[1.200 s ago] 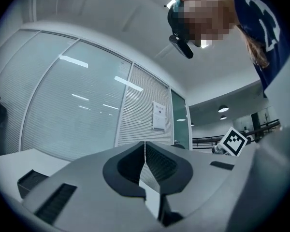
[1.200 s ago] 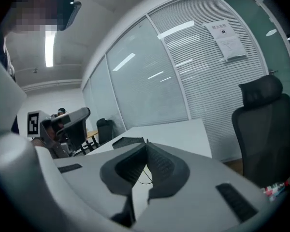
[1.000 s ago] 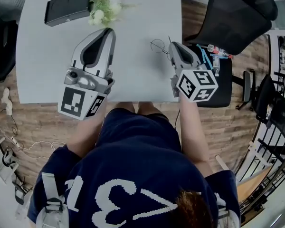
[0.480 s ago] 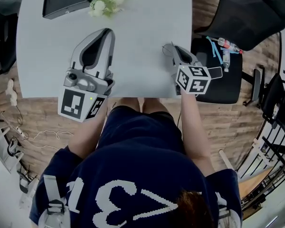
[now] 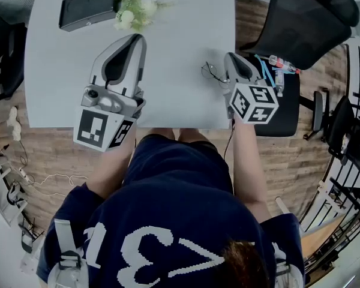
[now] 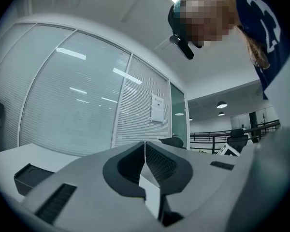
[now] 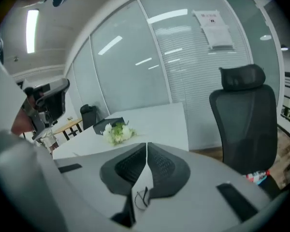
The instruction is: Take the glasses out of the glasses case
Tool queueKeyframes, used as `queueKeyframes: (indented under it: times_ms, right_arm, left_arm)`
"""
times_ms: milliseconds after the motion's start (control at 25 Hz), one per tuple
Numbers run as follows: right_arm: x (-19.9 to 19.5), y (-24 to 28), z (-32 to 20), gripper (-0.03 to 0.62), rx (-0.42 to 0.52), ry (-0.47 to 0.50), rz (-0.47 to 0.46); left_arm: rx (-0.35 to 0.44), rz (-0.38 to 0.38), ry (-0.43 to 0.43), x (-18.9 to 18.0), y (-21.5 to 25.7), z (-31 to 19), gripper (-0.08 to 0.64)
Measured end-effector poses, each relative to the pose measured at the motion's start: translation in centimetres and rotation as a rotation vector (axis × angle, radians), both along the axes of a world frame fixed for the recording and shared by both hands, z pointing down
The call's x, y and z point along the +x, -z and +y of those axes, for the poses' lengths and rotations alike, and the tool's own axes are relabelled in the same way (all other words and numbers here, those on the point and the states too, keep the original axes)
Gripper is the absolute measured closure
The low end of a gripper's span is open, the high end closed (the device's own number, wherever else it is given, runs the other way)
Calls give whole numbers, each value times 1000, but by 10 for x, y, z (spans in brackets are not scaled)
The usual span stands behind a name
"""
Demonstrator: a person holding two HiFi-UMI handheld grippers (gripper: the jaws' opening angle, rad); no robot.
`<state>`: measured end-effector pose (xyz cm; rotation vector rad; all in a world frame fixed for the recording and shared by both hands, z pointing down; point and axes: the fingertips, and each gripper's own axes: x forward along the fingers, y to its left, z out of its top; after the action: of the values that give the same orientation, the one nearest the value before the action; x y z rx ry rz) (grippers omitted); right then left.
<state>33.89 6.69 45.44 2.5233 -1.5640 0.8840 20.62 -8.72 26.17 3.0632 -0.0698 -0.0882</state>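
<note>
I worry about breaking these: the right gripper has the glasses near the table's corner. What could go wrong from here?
The right gripper pinches only a thin part of the glasses, low between its shut jaws, so they could slip or bend. They are close to the table's right edge; dropped there, they might fall to the floor.

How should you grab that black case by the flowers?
I'd pinch the glasses case across its narrow width, near the middle, coming down from above: it lies flat and long on the table, and flowers crowd its right end.
</note>
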Motion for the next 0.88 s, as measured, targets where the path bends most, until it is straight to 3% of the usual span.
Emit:
queueKeyframes:
  times_ms: [240,360,600,880]
  right_arm:
    - [29,123,0,568,190,-21,231]
    - [33,169,5,568,266,-25,303]
    - [32,218,14,569,357,-9,377]
    - [31,237,16,569,387,-16,407]
  left_arm:
    - [53,72,-8,15,36,7,540]
    - [81,99,-5,20,54,11,540]
    - [118,139,12,25,77,15,540]
    - [129,146,26,23,80,13,540]
